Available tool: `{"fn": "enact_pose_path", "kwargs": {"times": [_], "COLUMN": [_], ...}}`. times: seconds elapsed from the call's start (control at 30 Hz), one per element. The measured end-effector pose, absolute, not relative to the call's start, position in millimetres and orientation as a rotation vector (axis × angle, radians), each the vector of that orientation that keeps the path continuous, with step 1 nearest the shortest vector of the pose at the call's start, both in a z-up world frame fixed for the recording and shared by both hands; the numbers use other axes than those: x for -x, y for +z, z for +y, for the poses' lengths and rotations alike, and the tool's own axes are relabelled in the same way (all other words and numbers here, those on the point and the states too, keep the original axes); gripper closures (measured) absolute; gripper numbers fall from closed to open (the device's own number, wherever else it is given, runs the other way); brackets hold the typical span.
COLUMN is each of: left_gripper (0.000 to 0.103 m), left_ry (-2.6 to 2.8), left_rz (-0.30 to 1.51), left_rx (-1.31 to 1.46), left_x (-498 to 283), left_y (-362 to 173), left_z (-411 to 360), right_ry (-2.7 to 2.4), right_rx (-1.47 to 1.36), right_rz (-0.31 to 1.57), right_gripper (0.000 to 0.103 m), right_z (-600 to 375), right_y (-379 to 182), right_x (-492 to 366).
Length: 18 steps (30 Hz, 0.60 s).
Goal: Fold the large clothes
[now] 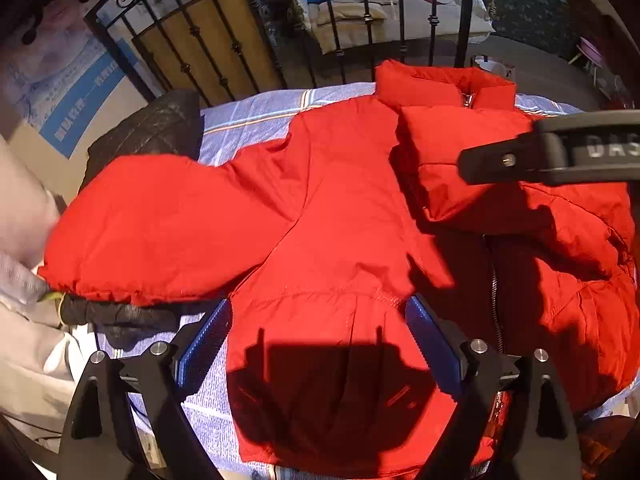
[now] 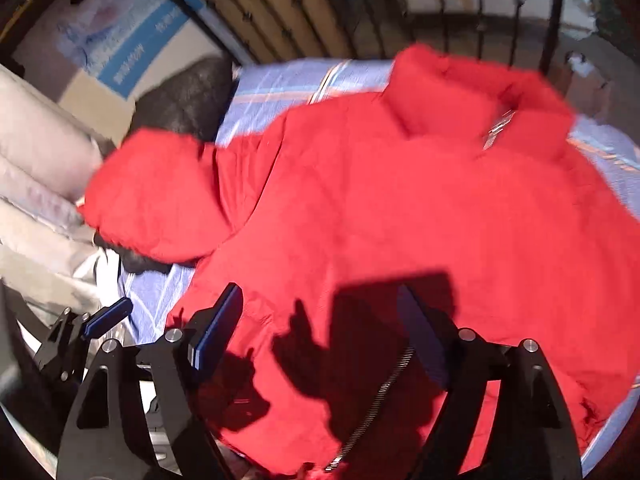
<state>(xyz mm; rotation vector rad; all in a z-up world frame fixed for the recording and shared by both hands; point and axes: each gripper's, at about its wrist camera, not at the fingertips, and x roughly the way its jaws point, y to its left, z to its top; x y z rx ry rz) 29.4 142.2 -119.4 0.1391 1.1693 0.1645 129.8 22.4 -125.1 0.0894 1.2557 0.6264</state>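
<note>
Red puffy zip-front jacket (image 1: 340, 208) is lying spread across the blue striped bedsheet (image 1: 256, 116). Left gripper (image 1: 318, 344) is hovering with jaws wide over its hem, while right gripper (image 2: 320, 340) is hanging open-jawed above the zipper, gripping nothing.

A: What was the red jacket (image 1: 320, 208) made of?
B: Smooth puffy cloth with a faint sheen, and a metal zip (image 1: 494, 292).
A: And the sheet (image 1: 256, 116) under it?
B: Matt woven cloth, blue with stripes.
A: The left tongs (image 1: 318, 344)?
B: Matt black plastic, shiny metal bolts, ribbed blue pads (image 1: 208, 344).
A: And the railing (image 1: 340, 40) behind?
B: Dark metal bars, with wood panels (image 1: 212, 40) beside them.
</note>
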Motion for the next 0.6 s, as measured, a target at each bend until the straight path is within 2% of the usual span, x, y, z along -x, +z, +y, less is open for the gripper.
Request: {"fn": "enact_pose_path", "kwargs": {"times": [0.1,0.33,0.43,0.53,0.6], "left_gripper": [0.014,0.013,0.012,0.01,0.005], "left_ry": [0.117,-0.017,-0.036,-0.059,-0.042], "left_rz": [1.153,1.144,1.165,1.259,1.327], "left_rx": [-0.174,-0.169,-0.197,-0.237,-0.272], "left_x": [-52,-123,-149,-168,-174], "left_y": [-119,-131,-149,-183,-205], "left_z": [123,62,38,20,16], "right_ry": [0.462,0.05,0.027,0.054,0.048], "right_rx": [-0.063,-0.09,-0.083,-0.077,-0.074], "right_rz": [1.185,1.278,1.337,1.382,1.412], "right_gripper": [0.024,0.024,0.024,0.023,0.018], "right_z": [-31,-160,-180,-182,-181], "right_y": [-113,-157,-180,-201,-212], "right_x": [-131,-137,-131,-127,-127]}}
